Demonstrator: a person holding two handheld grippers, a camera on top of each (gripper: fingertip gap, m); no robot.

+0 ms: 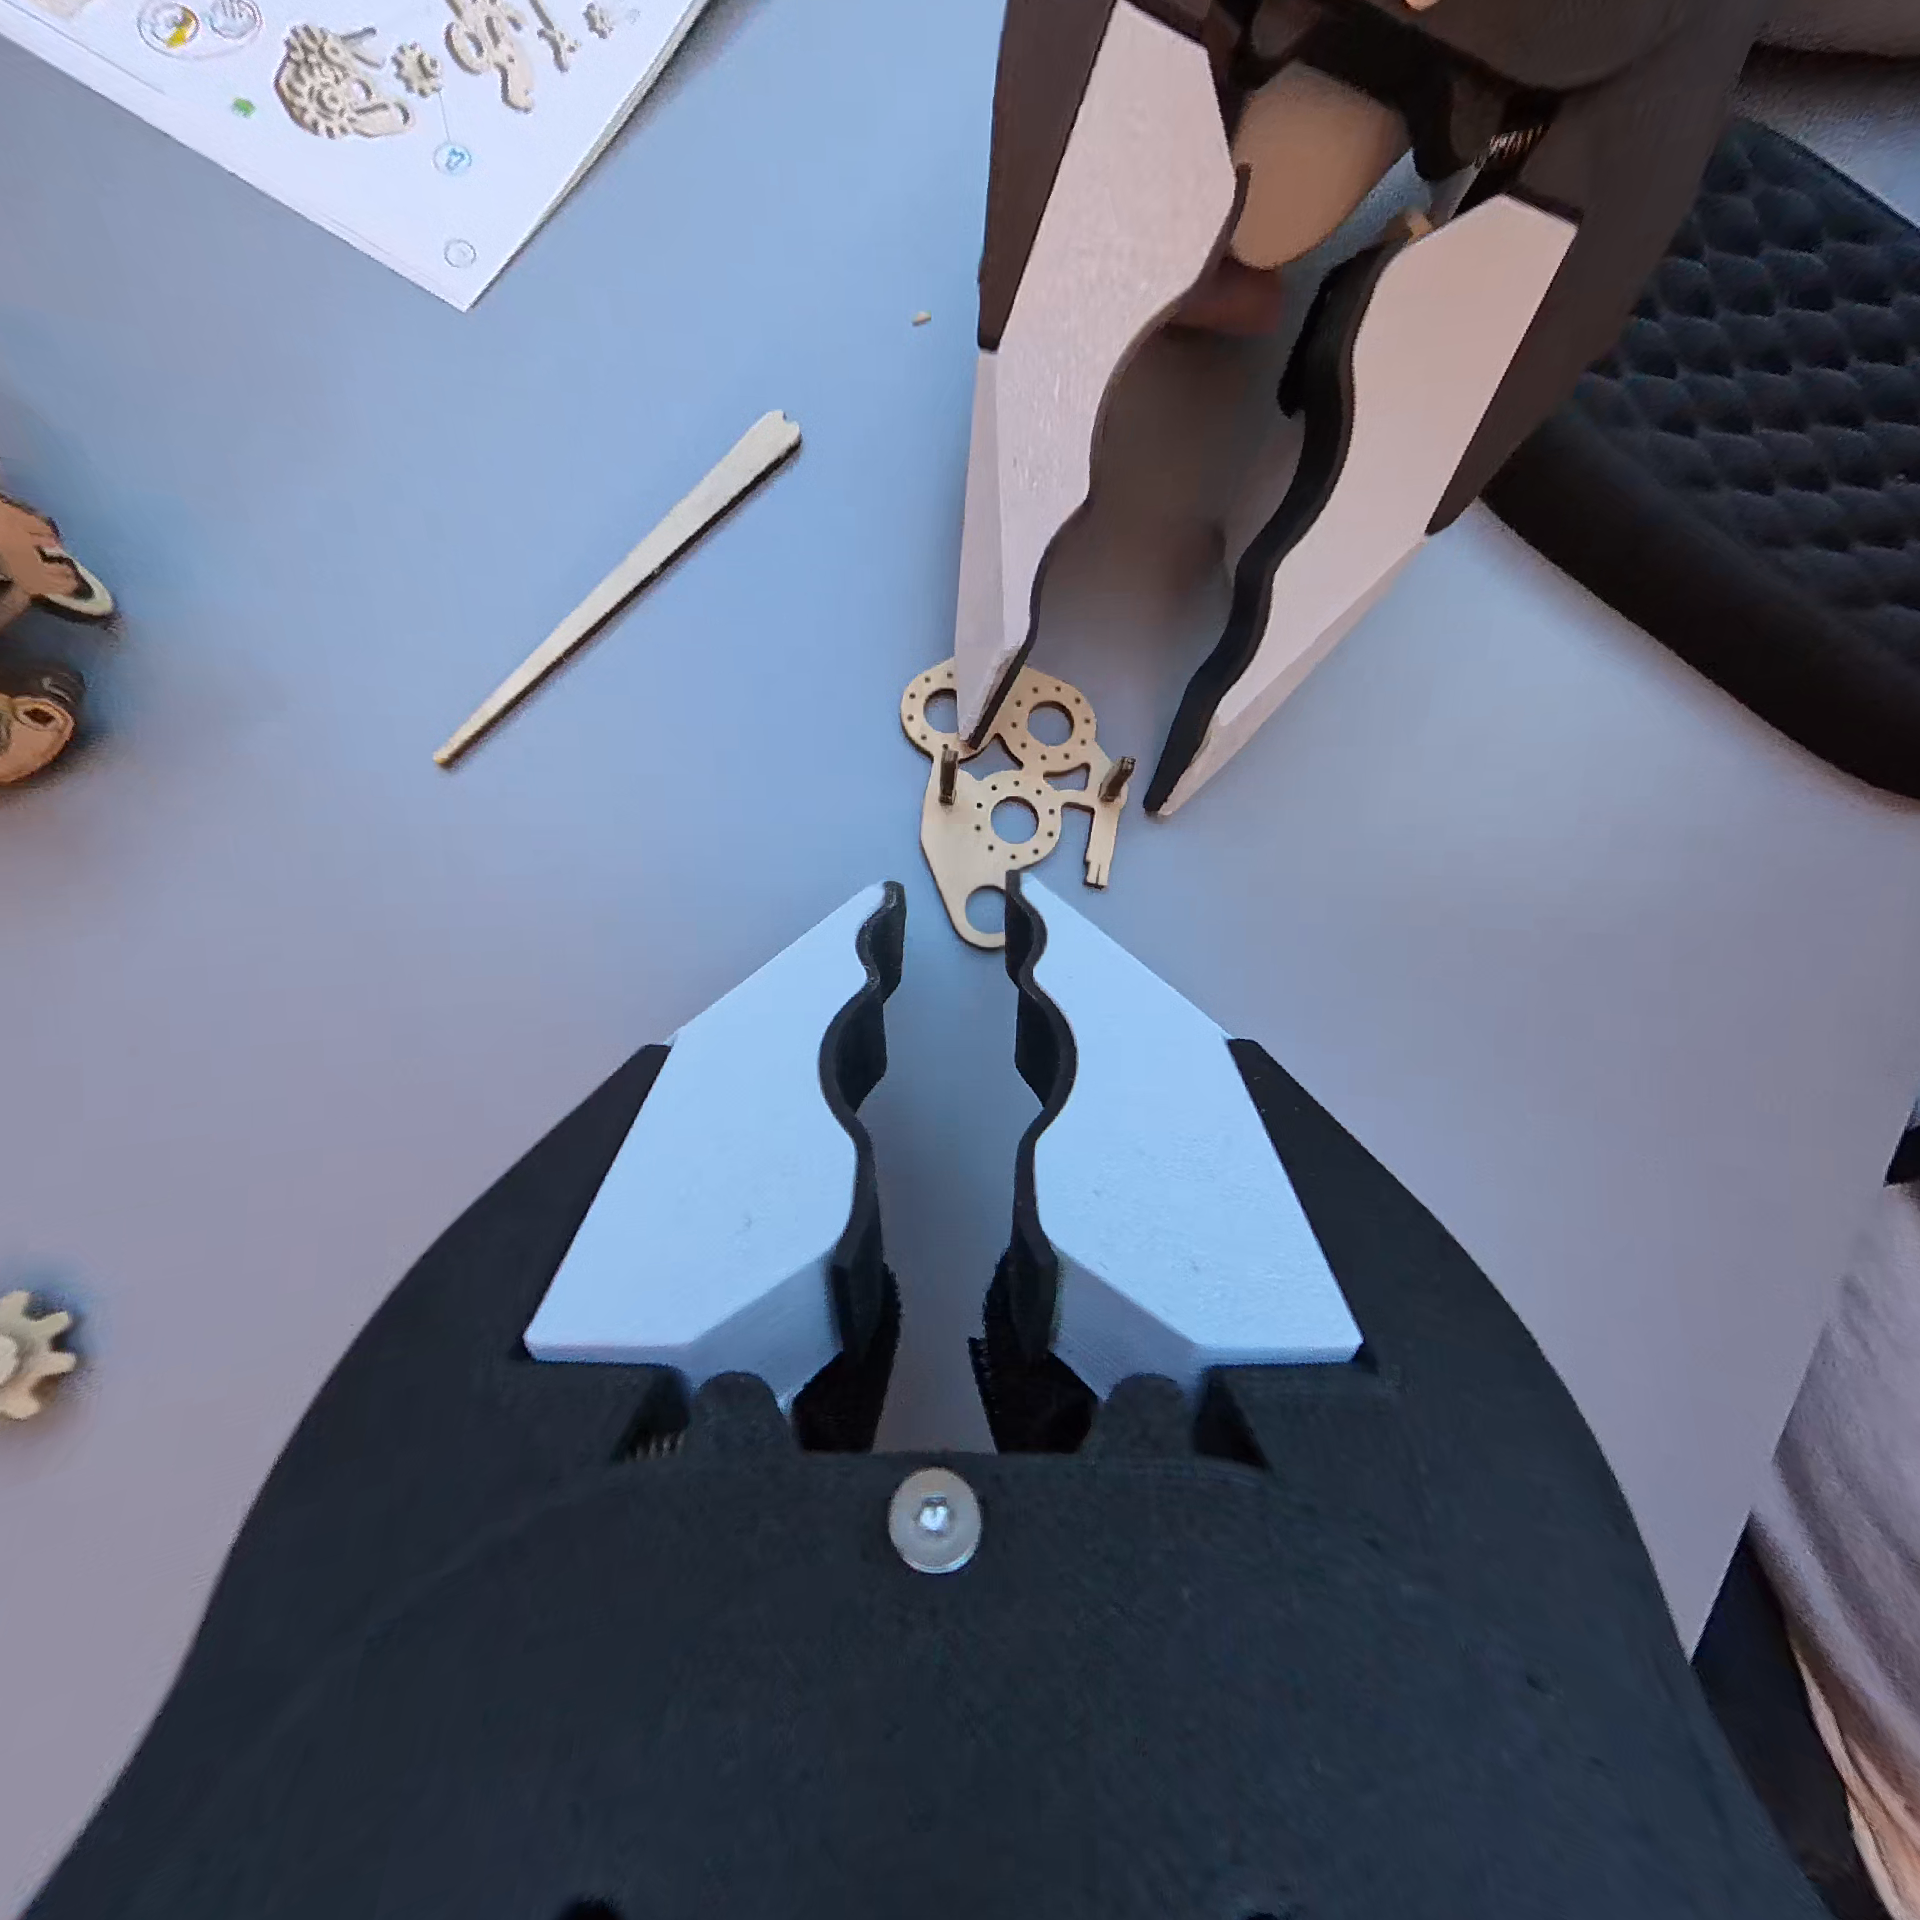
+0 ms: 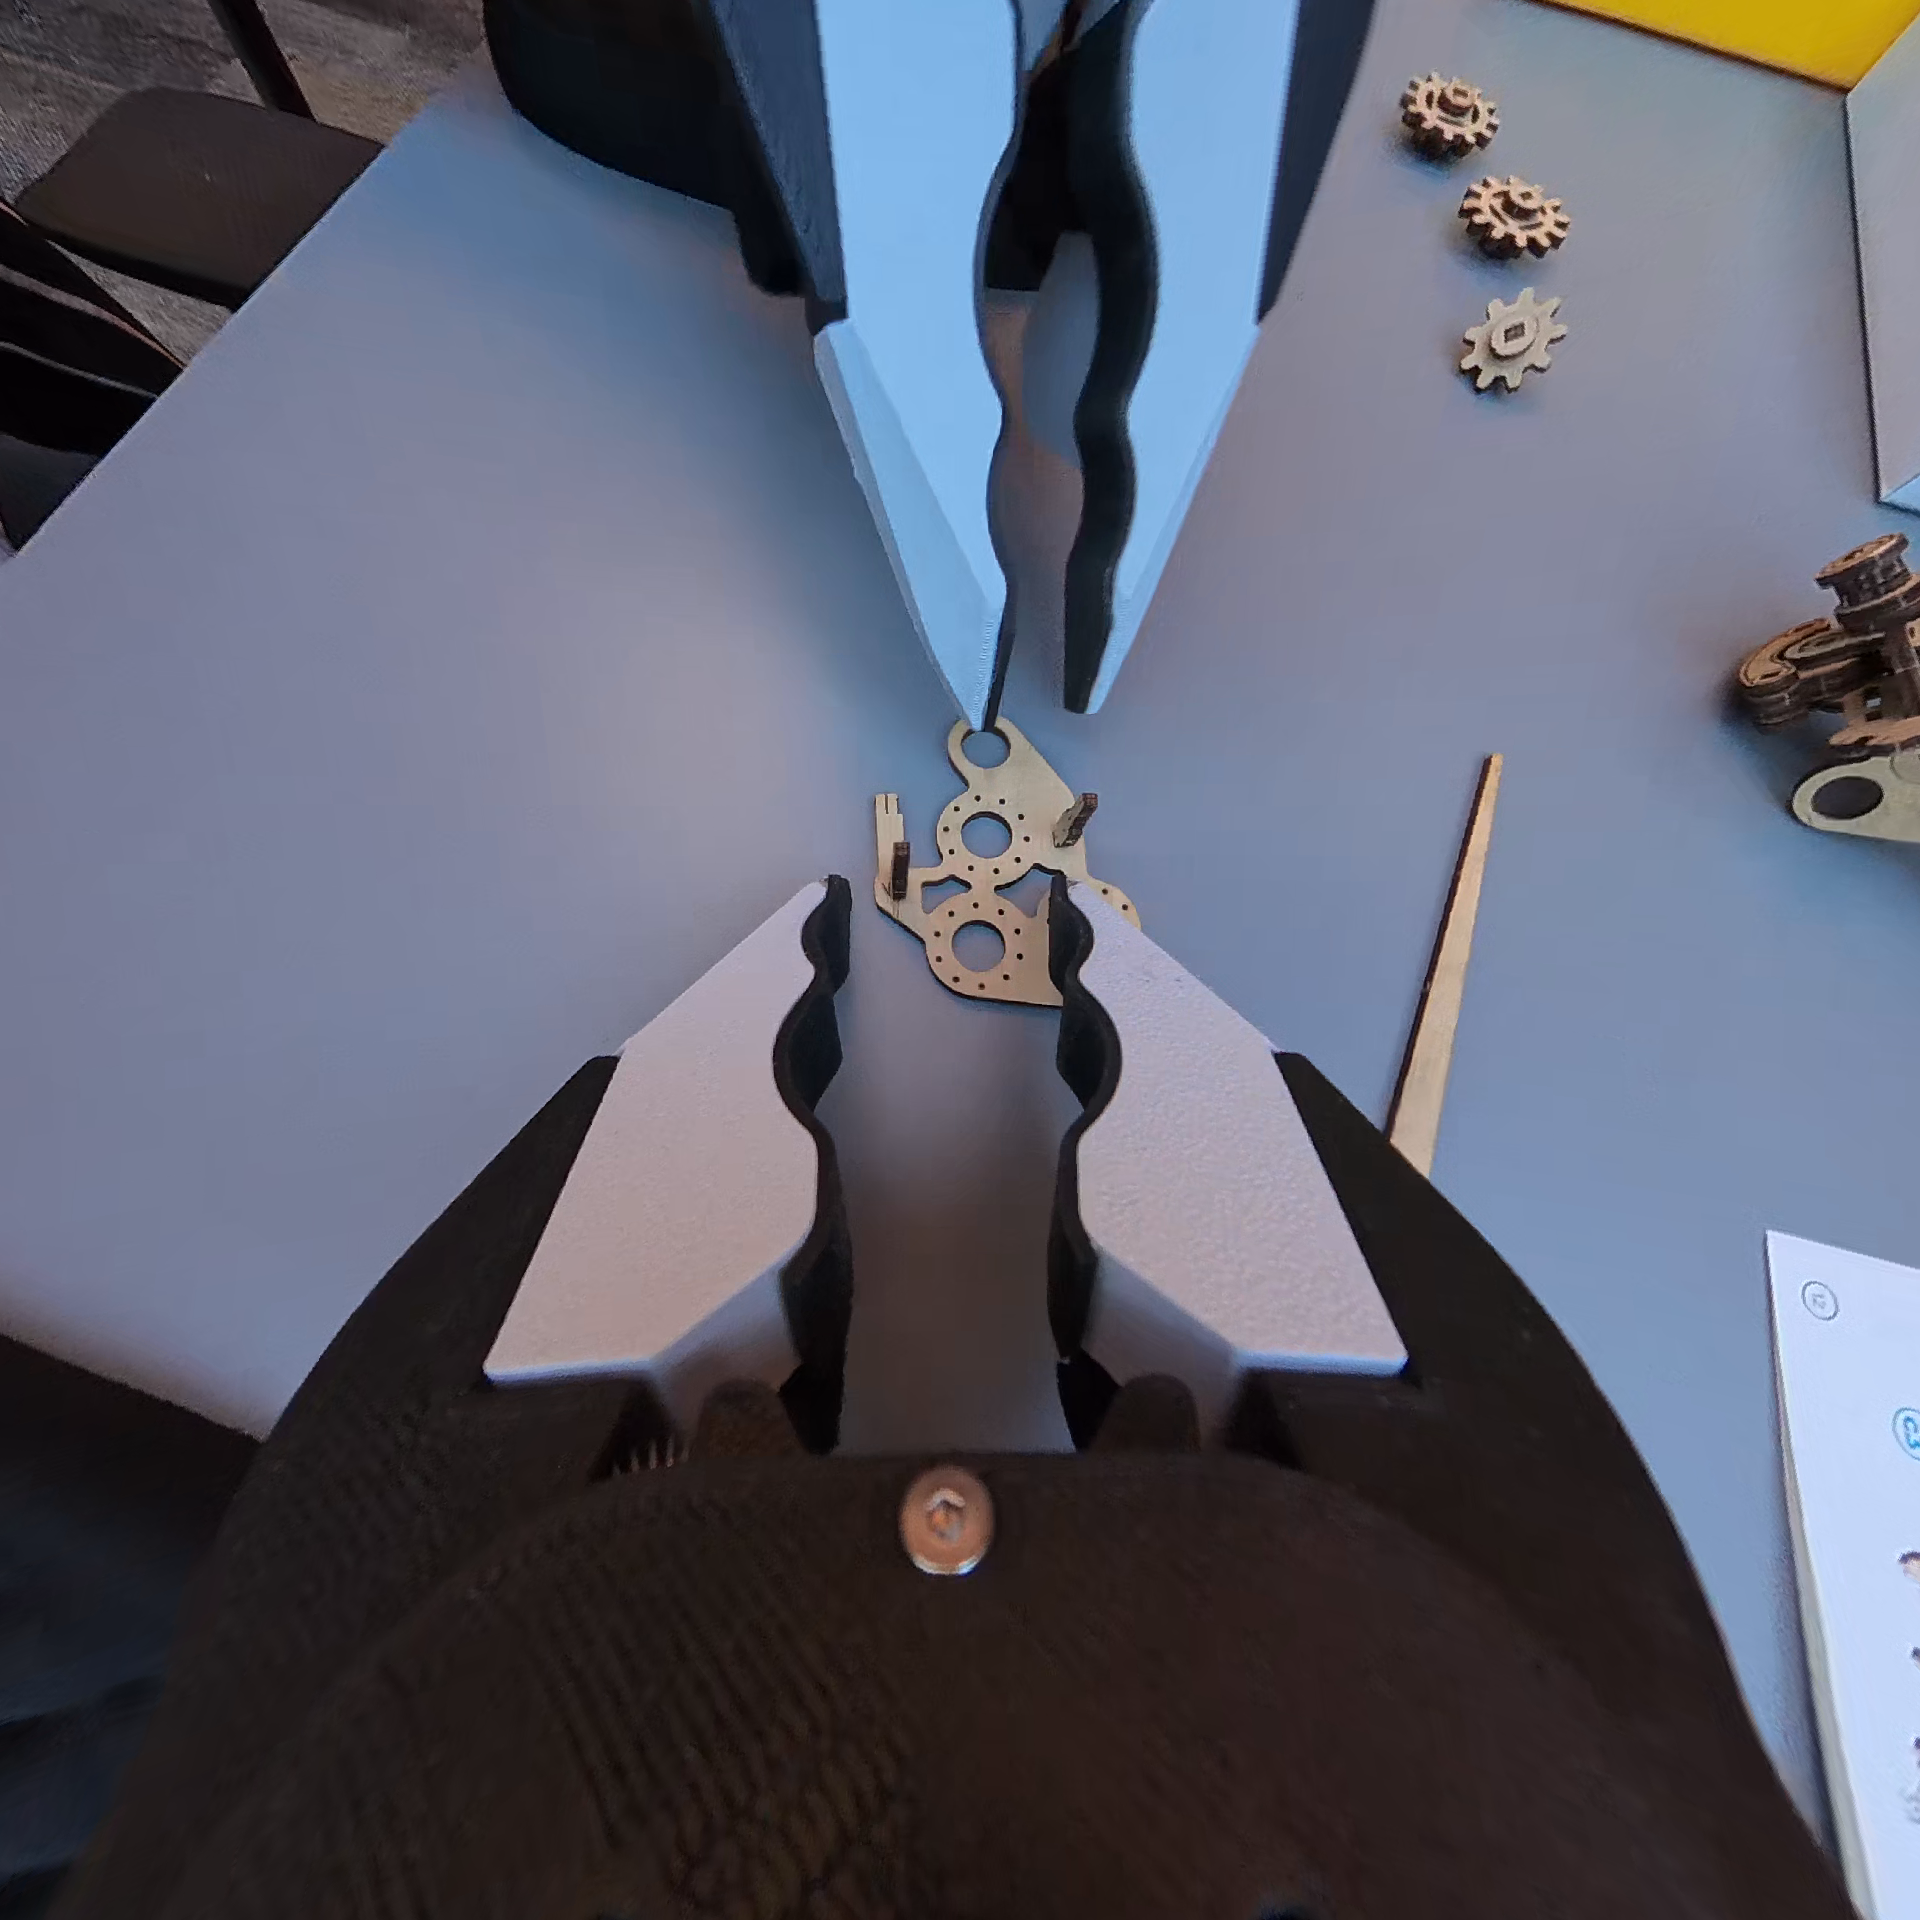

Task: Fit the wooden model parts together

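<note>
Grey surface (image 1: 312, 935) carries everything; a dark padded chair stands past its edge. Printed instruction sheet (image 1: 343, 114) lies toward one corner, a partly built wooden assembly (image 2: 1849, 707) near the opposite edge.

Left tongs (image 1: 956, 899): narrowly parted, empty; one tip rests on the end hole of the flat perforated plate (image 2: 987, 894), apparently pinning it.

Right tongs (image 2: 951, 899): parted wider, empty; one tip sits on the plate's other end, the second tip just off it on the surface.

Plate lies flat mid-surface, between the two tongs, with two small pegs (image 1: 948, 774) standing upright in it. Long tapered stick (image 1: 623, 587) lies apart from it. Three gears (image 2: 1512, 218) are lined up toward the far edge.

Step, by judgement: plate steadied from both ends, pegs seated. Next move likely calls for fetching a gear or mating piece while one side holds the plate down.
</note>
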